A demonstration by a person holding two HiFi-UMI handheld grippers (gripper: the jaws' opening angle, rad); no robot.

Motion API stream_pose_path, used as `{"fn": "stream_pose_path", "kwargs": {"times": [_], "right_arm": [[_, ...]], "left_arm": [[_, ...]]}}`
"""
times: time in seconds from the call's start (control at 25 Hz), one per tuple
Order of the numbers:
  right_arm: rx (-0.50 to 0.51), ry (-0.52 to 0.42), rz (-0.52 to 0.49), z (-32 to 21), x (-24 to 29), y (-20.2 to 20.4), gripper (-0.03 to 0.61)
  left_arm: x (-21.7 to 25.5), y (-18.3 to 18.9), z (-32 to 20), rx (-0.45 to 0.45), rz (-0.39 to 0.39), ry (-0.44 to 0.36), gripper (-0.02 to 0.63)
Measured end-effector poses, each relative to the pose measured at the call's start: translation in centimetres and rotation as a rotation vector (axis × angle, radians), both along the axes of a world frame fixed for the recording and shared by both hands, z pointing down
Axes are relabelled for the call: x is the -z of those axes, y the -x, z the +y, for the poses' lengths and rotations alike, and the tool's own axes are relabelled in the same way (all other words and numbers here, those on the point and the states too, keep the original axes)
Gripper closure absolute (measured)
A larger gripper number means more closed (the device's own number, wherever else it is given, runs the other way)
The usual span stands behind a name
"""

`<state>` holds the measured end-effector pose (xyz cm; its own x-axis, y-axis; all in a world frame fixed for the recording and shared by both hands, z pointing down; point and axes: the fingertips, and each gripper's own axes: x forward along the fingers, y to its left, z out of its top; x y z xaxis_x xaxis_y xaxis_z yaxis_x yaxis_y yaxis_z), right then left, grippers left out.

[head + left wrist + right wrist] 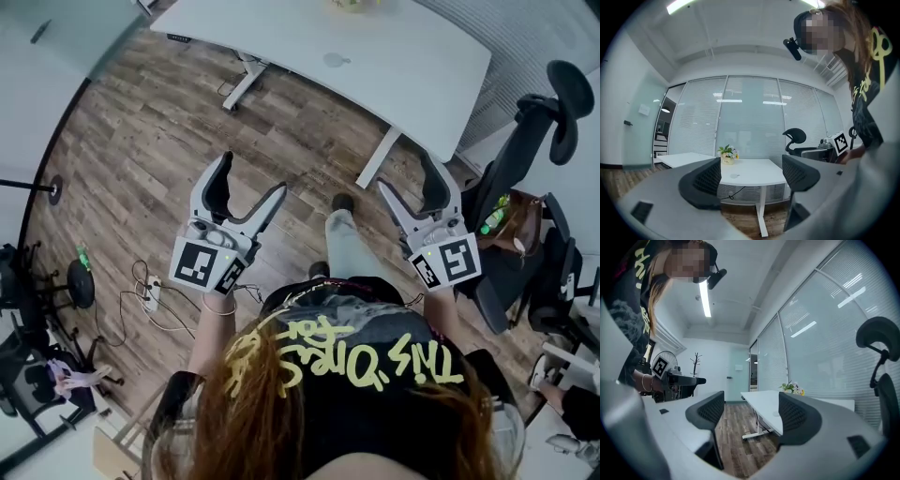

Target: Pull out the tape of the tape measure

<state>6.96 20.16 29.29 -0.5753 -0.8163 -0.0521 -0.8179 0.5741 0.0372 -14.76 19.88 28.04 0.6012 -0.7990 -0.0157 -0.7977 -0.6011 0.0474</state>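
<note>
Grey and small, a round thing (336,59) lies flat on the white desk (412,66), about midway between the desk's near edge and a pot of flowers (352,4) at its far edge; it is too small to tell whether it is the tape measure, and no view shows one more clearly. From the left gripper view the same round thing (734,176) sits on the desk top just in front of the flowers (727,153), framed between the two dark pads. The left tongs (253,176) hang in the air over the wood floor (141,159), short of the desk's near edge and well apart from the round thing, jaws spread wide with nothing between them. The right tongs (407,174) are held level with them, off the desk's near right corner, jaws likewise wide apart and holding nothing. Each carries a marker cube, the left cube (206,264) and the right cube (448,261), close to the person's black shirt (375,337) with yellow print. Beside the desk's right edge stands a black office chair (525,141), and cables (141,300) trail over the floor at the left
</note>
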Motion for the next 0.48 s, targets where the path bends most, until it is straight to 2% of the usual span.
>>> {"fn": "stream_pose_path", "kwargs": {"times": [0.12, 0.32, 0.48], "right_arm": [[-0.020, 0.008, -0.023, -2.7, -0.4, -1.0, 0.232], [-0.006, 0.016, 0.003, -8.8, -2.2, -1.9, 0.232], [0.000, -0.030, 0.009, -14.4, -0.9, -2.4, 0.232]], "left_arm": [[-0.3, -0.1, -2.4, 0.003, 0.014, 0.008, 0.207], [-1.0, -1.7, -8.0, -0.006, 0.011, 0.003, 0.207], [-0.3, -3.0, -13.4, -0.016, 0.014, -0.023, 0.207]]}}
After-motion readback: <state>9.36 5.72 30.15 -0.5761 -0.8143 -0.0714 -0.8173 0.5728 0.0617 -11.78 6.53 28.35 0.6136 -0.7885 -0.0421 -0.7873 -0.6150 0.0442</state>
